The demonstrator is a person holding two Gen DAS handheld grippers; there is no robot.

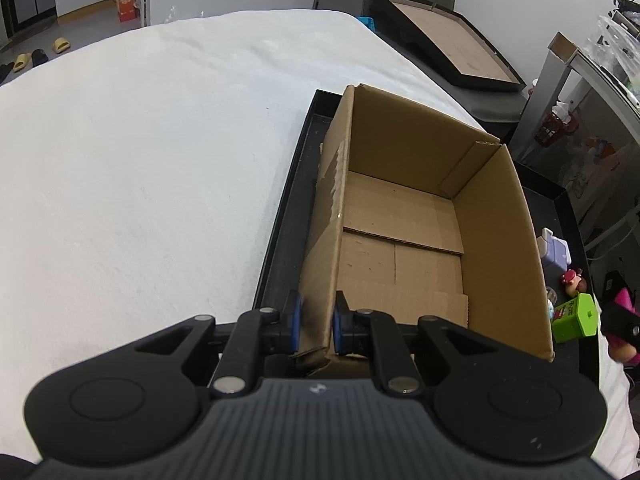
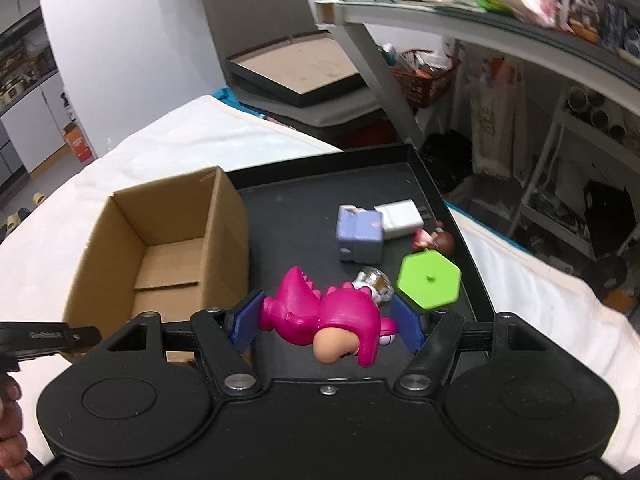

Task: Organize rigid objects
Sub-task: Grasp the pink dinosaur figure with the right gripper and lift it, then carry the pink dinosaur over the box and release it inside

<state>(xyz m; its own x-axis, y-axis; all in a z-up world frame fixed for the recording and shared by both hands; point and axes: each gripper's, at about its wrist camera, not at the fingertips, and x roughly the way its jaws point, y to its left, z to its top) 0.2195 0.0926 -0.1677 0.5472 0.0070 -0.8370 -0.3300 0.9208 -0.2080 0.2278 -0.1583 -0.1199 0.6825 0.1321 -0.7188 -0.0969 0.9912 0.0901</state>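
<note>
Left wrist view: left gripper point(image 1: 316, 326) pinches the near wall of the empty cardboard box point(image 1: 404, 240), steadying it on the black tray point(image 1: 280, 248). Right wrist view: right gripper point(image 2: 326, 320) clamps the pink dinosaur figure point(image 2: 328, 312) above the tray; next we judge it must clear the box wall, with the purple block point(image 2: 359, 238), green hexagonal box point(image 2: 430, 280) and small doll point(image 2: 434, 240) left behind.

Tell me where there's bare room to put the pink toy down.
The cardboard box is empty: its whole floor is free. The black tray is bare between the box and the purple block. Crowded: the tray's right side, around the green hexagon.
</note>
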